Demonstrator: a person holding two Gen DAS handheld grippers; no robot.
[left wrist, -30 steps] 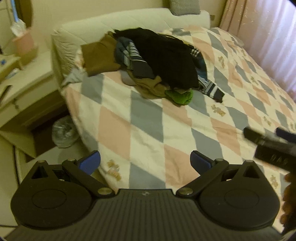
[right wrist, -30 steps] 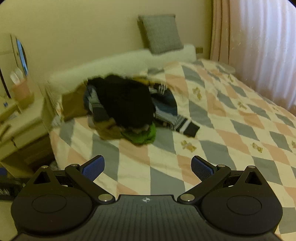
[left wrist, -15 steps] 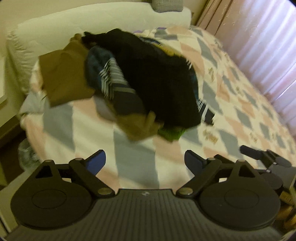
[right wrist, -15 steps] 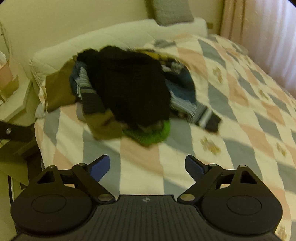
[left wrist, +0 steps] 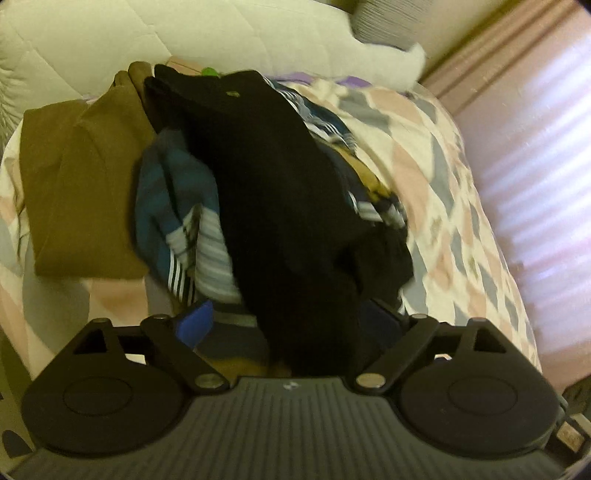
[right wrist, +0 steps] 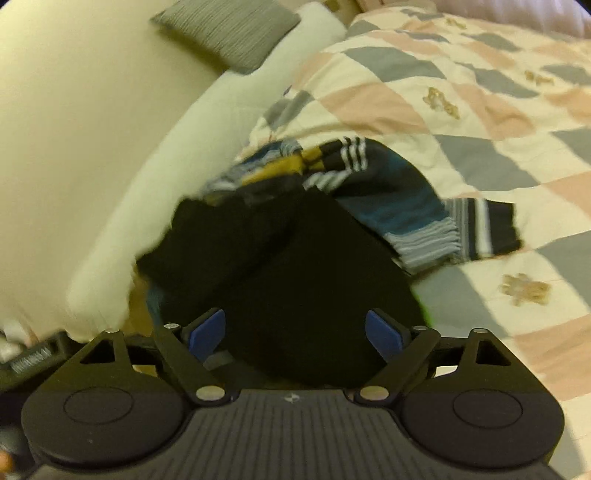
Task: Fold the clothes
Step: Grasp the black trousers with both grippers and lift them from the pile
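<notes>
A heap of clothes lies near the head of the bed. On top is a black garment [left wrist: 280, 192], which also fills the middle of the right wrist view [right wrist: 306, 280]. Beside it are a brown garment [left wrist: 81, 192] and a blue striped one [left wrist: 177, 221] [right wrist: 406, 214]. My left gripper [left wrist: 288, 321] hangs low over the near end of the heap, its jaws wide. The black cloth runs between them, and the pads do not press on it. My right gripper [right wrist: 295, 332] straddles the black garment from the other side. Its jaws are opening, with the cloth between them and the blue pads [right wrist: 207, 332] apart from it.
The heap rests on a checked quilt [right wrist: 443, 92] of pink, grey and cream. A padded cream headboard [left wrist: 147, 37] stands right behind the heap, with a grey cushion [right wrist: 229, 33] on it. Pink curtains [left wrist: 535, 166] hang along the bed's far side.
Both grippers have swept in from the foot of the bed and tipped down over the heap, which now fills both views. The black garment has come between both pairs of jaws.
</notes>
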